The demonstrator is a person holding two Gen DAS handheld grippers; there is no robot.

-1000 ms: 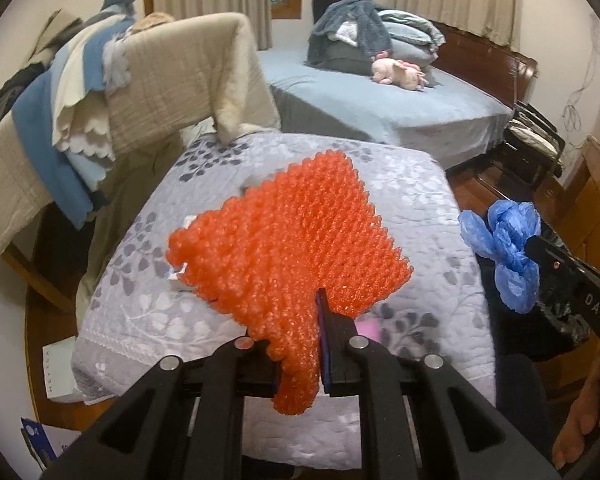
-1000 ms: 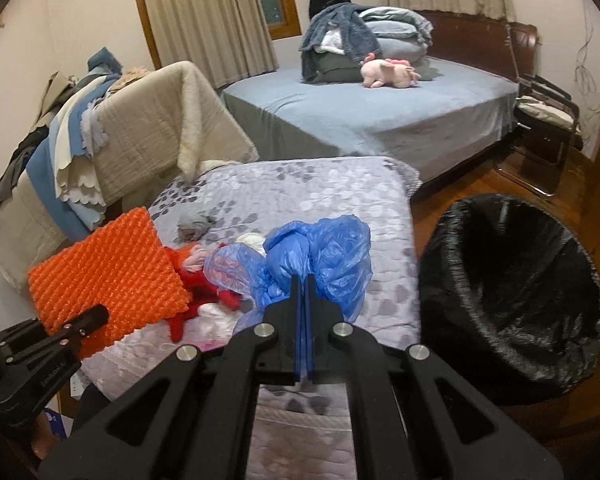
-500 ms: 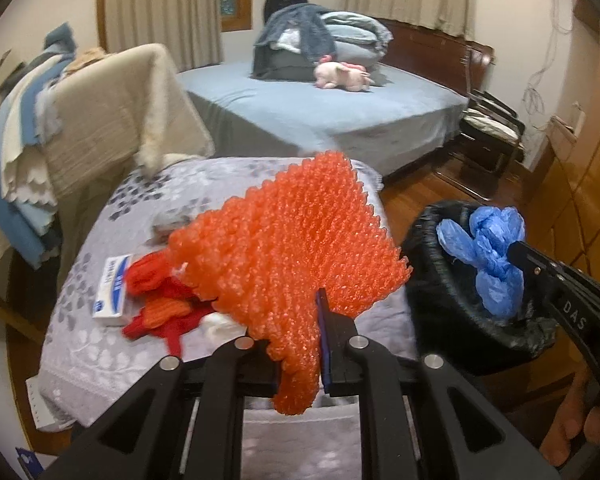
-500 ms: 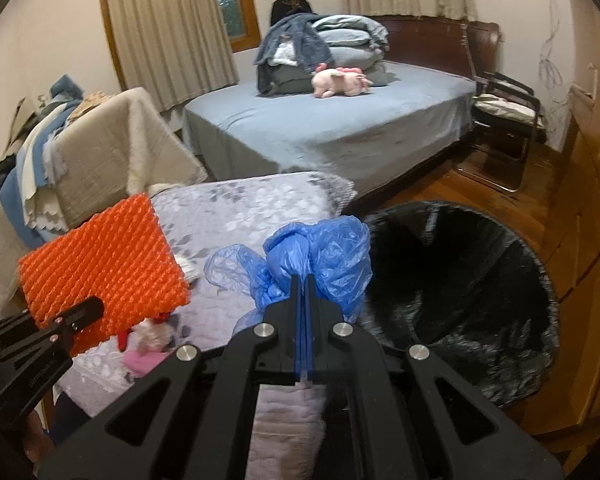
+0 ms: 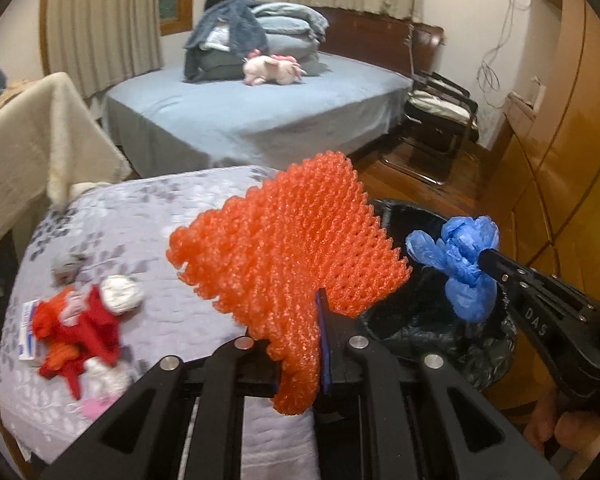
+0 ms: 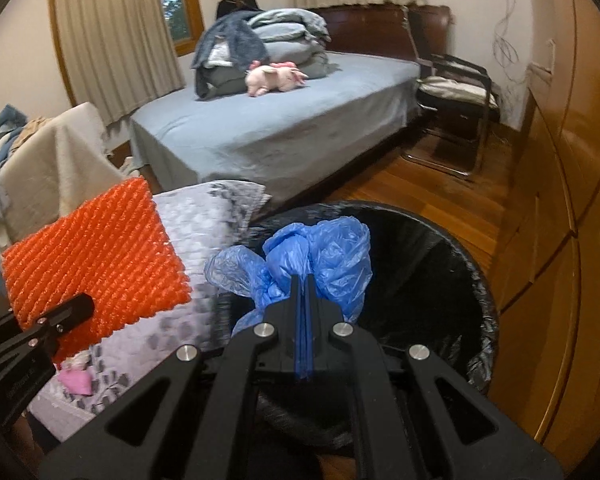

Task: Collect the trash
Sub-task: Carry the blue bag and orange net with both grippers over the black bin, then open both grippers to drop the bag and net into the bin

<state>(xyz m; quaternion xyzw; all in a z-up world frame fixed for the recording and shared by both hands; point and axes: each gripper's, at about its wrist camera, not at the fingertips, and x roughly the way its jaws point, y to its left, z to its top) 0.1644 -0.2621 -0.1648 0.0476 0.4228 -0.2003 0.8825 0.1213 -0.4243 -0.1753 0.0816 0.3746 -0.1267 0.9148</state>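
Observation:
My left gripper (image 5: 300, 344) is shut on an orange foam net sheet (image 5: 292, 248) and holds it up over the right end of the grey floral table (image 5: 148, 220). My right gripper (image 6: 302, 284) is shut on a crumpled blue plastic bag (image 6: 324, 256) and holds it above the near rim of the black-lined trash bin (image 6: 432, 264). The blue bag (image 5: 460, 264) and the bin (image 5: 416, 320) also show in the left wrist view, at the right. The orange sheet (image 6: 96, 256) shows at the left of the right wrist view.
Red and white scraps (image 5: 80, 320), a small white-blue box (image 5: 28, 328) and a pink scrap (image 5: 94, 406) lie on the table's left part. A blue bed (image 5: 240, 120) stands behind, a black chair (image 5: 440, 120) on the wood floor, wooden cabinets (image 6: 572, 200) to the right, draped cloths (image 5: 32, 140) at the left.
Both grippers have swung right, away from the table toward the bin. The blue bag has gone from over the table to over the bin's rim. The orange sheet follows at the table's right end.

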